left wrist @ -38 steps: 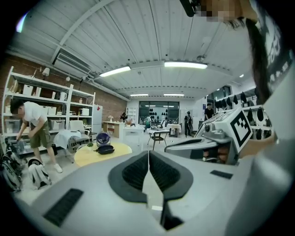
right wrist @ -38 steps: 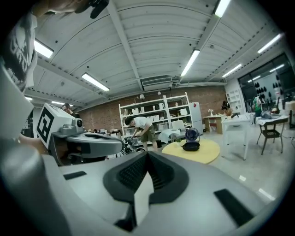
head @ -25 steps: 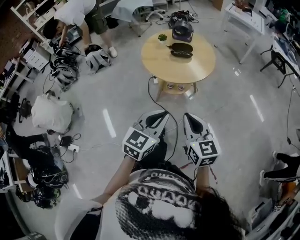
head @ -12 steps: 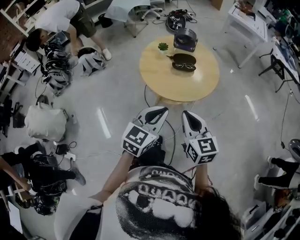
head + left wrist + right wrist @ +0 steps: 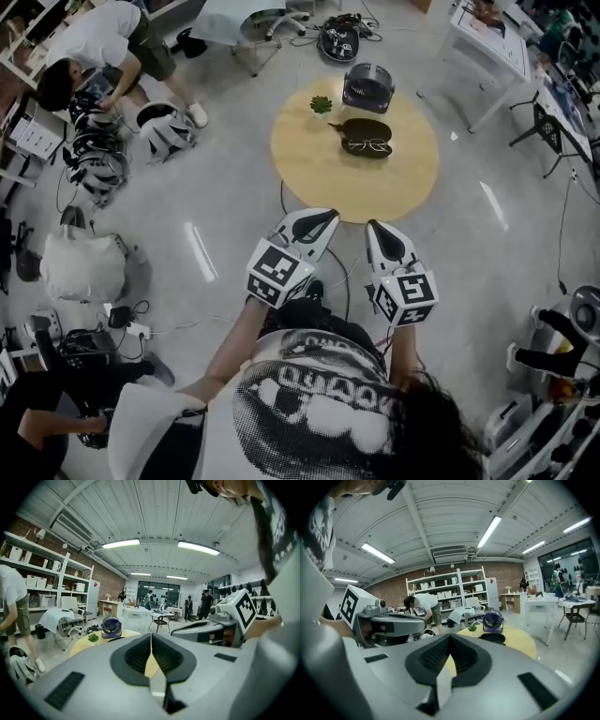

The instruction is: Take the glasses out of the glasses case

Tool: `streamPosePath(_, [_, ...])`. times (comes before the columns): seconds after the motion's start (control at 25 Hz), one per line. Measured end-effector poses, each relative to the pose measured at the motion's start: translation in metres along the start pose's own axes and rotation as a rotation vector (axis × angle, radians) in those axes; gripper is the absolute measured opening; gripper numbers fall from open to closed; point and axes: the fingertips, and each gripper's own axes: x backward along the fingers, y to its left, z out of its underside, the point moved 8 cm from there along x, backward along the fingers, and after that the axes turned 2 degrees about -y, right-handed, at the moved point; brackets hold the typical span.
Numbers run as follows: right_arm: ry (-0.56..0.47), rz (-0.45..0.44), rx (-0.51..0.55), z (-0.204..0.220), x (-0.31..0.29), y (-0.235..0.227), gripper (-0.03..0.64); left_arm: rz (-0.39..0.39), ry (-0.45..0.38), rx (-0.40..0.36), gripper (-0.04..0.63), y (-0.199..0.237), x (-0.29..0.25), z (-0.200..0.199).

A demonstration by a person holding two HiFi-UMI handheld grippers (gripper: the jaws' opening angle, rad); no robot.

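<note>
Not begun: the glasses lie in the open case, and neither gripper has reached it.

The glasses (image 5: 367, 145) rest in the dark glasses case (image 5: 364, 127), whose lid is already open. It sits in the upper centre of the head view on the round table (image 5: 323, 169), near a small plant (image 5: 322, 103) and a fan (image 5: 367, 87). The left gripper (image 5: 315, 217) and right gripper (image 5: 379, 229), mid-frame, are both clenched on nothing. Reaching, grasping and lifting out are all left.
</note>
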Motion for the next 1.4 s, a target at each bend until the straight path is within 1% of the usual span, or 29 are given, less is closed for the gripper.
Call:
streamPosePath(0.16, [0.009,0.031,-0.011,0.001,-0.008,-0.003,-0.003,0.021,0.006,0.004,0.015,0.011,-0.004,0.001])
streamPosePath(0.52, [0.036,0.060,-0.021,0.006,-0.013,0.001,-0.003,0.049,0.006,0.033,0.015,0.019,-0.002,0.012])
streamPosePath(0.8, [0.061,0.065,0.007,0.002,-0.021,-0.002,-0.003,0.035,-0.009,0.058,0.015,0.029,0.001,0.017])
streamPosePath(1.08, [0.079,0.035,0.018,-0.006,-0.047,-0.017,-0.003,-0.004,-0.016,0.079,0.015,0.048,-0.007,0.015])
streamPosePath(1.24, [0.088,0.015,0.010,-0.007,-0.071,-0.034,-0.003,-0.020,-0.010,0.086,0.015,0.065,-0.024,0.013])
streamPosePath(1.4, [0.111,0.003,-0.008,-0.008,-0.097,-0.061,-0.002,-0.019,0.005,0.092,0.015,0.080,-0.050,0.009])
